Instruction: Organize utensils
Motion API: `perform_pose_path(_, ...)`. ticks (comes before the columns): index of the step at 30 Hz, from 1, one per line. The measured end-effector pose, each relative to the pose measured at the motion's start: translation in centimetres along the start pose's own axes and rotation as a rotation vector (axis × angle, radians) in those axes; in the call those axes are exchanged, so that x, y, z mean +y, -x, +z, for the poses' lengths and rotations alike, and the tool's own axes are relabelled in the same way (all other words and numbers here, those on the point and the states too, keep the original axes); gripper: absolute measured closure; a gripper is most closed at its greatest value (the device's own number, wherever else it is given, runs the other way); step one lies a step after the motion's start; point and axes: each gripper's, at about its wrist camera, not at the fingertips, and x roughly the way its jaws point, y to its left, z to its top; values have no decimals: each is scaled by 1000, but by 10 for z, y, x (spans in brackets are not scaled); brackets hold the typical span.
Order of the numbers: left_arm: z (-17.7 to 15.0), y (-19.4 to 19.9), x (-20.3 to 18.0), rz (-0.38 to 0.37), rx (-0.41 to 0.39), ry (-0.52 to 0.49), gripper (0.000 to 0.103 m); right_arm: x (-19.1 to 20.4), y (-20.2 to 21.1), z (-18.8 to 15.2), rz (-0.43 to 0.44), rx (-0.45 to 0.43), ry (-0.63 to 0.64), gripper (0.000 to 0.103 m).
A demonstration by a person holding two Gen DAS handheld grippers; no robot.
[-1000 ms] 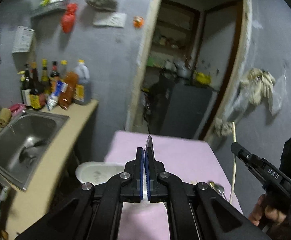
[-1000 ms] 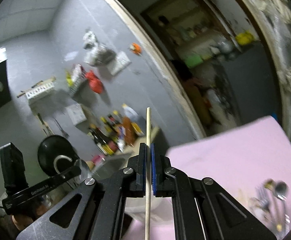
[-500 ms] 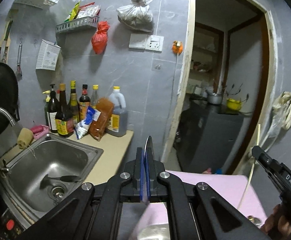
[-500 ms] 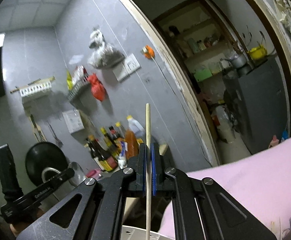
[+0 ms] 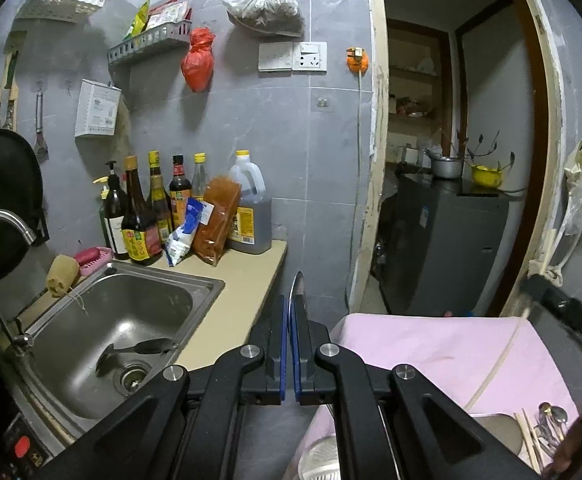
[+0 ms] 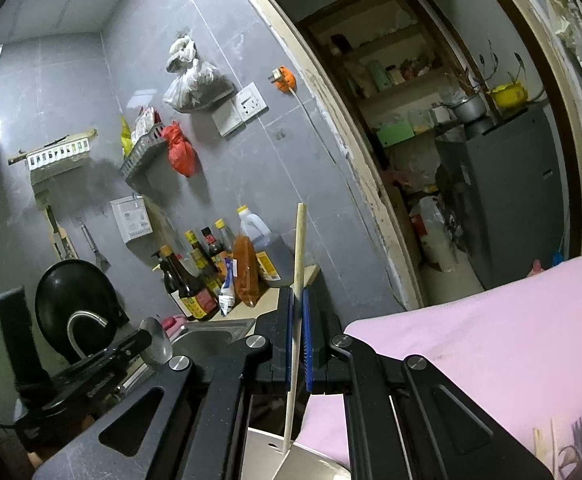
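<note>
The left hand-held gripper [image 5: 289, 308] is clamped on a spoon [image 5: 297, 286], whose bowl pokes up past the pads. The right hand-held gripper [image 6: 298, 300] is clamped on a chopstick [image 6: 300, 240], upright between its pads. Ahead and left of the left one lie the sink [image 5: 103, 320] and bottles [image 5: 139, 216] on the worktop [image 5: 227, 300]; to its right, a pink cloth [image 5: 431, 344], with more utensils [image 5: 547, 432] at the near corner.
</note>
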Motion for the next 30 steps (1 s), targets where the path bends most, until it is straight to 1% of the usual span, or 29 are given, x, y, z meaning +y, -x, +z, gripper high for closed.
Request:
perform_pose_path(5,7,3,6,1,-10,36,101,2,16,13,12,-37,11,99)
perform_pose_path(8,11,5,9,9,-24,50,101,-1,23,17,16,-41,12,99)
perform_pose_path(14,9,8,7,26,-30,28,101,-1,27,18,20,-34,11,99)
perform_pose_path(19,6,10,8,34,-21,30,101,-2,43,23,31,-37,8,99)
perform_pose_path(26,4,9,11,57,-27,33,101,4,59,28,33,-49,54,99)
perform_pose_path(30,1,7,9,57,-17,30,101,5,56,24,16,-24,85,99)
